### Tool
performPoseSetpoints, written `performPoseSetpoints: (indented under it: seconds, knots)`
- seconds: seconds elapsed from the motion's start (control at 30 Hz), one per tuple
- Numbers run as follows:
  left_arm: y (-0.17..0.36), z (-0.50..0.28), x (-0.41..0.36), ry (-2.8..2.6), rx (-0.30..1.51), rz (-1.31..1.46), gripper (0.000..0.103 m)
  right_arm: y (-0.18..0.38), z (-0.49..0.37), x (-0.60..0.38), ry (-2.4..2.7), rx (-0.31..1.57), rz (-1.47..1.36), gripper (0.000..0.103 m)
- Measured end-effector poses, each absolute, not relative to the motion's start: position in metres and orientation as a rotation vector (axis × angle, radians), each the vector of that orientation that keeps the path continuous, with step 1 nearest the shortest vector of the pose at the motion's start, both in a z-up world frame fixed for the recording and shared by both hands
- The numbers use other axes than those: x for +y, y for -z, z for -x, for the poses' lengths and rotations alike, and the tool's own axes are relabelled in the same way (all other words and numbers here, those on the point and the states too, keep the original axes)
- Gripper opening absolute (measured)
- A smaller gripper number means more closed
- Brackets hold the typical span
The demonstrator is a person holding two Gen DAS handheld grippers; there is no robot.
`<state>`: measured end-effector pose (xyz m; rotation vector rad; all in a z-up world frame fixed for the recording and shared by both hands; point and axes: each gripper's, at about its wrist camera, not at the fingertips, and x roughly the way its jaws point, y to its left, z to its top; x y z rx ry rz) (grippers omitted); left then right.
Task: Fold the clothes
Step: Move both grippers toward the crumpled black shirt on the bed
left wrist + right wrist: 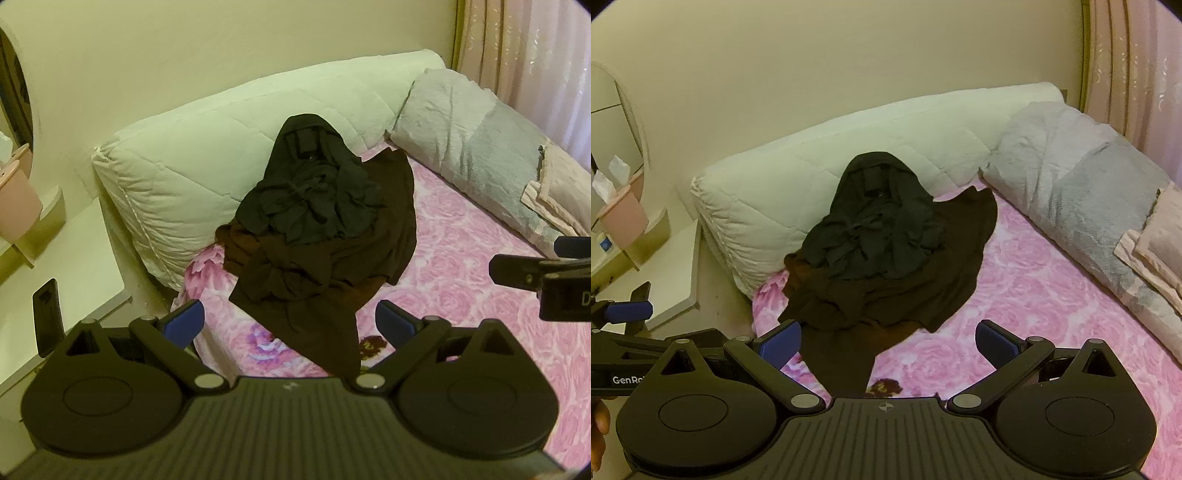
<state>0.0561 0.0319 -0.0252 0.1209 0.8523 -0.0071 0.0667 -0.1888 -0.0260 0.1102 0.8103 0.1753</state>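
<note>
Close up, the left tongs (290, 319) and right tongs (888, 339) are both spread wide, holding nothing. Past them, a dark clothes pile (882, 254) lies on the pink bed (1052, 314), touching the white pillow (798, 181); the bed's right side is bare.

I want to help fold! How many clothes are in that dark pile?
2 visible: a crumpled black garment on top, and a dark brown garment spread beneath it on the pink rose-patterned bedsheet. More may be hidden inside.

the crumpled black garment (310, 192) hides much of the dark brown cloth (325, 273) beneath, whose near end the gripper body covers.
</note>
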Motion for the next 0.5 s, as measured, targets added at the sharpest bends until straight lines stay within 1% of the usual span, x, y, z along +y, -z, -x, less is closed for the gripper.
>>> performPoseSetpoints:
  seconds: [0.5]
  knots:
    - [0.0292, -0.0618, 0.0371, -0.008, 0.866, -0.13, 0.098, 0.0332, -0.075, -0.1901, -0.207, 0.825, -0.125, 0.103]
